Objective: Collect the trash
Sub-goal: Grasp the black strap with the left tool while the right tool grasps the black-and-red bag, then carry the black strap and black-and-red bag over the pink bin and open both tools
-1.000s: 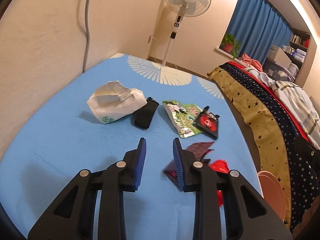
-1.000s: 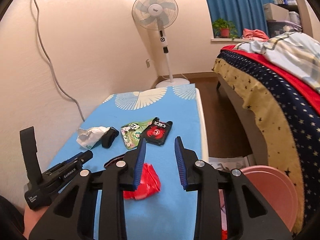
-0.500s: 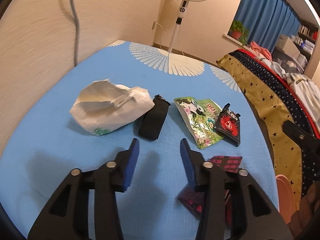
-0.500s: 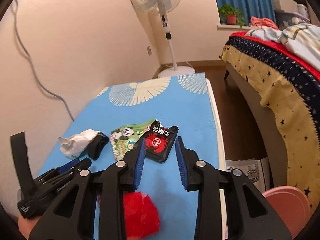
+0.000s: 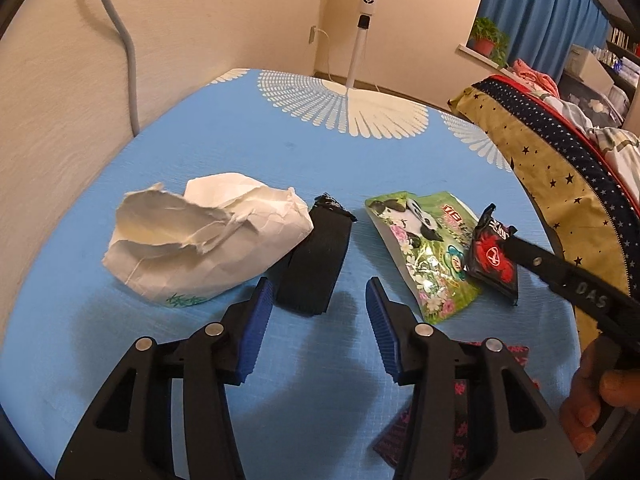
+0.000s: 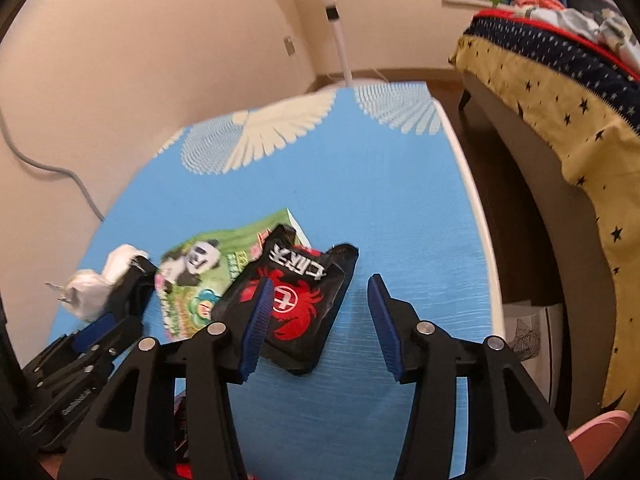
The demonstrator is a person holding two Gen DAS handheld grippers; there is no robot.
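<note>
table [image 5: 224,392]: blue cloth top, left edge along the wall, right edge open to the floor, bed [image 6: 560,92] beyond it
trash row: mid-table, left to right – white bag [image 5: 200,248], black strap [image 5: 316,260] touching it, panda pouch [image 5: 424,248], crab packet [image 5: 492,260] overlapping the pouch's right side
free room: far half of the table bare up to the fan-print end; bare strip between crab packet and right edge
left gripper [image 5: 320,312]: jaws opening, nothing between the pads, tips just short of the strap's near end, left pad close to the bag
right gripper [image 6: 320,308]: jaws opening, not pressing; left pad over the crab packet [image 6: 296,300], right pad over bare cloth toward the right edge
left view only: patterned wrapper [image 5: 460,408] at the near right corner, partly under the gripper; a hand [image 5: 600,396] on the right gripper's body
right view only: table's white right edge, floor gap to the bed, pink bin [image 6: 600,436] low by the near right corner, papers [image 6: 532,332] on the floor
</note>
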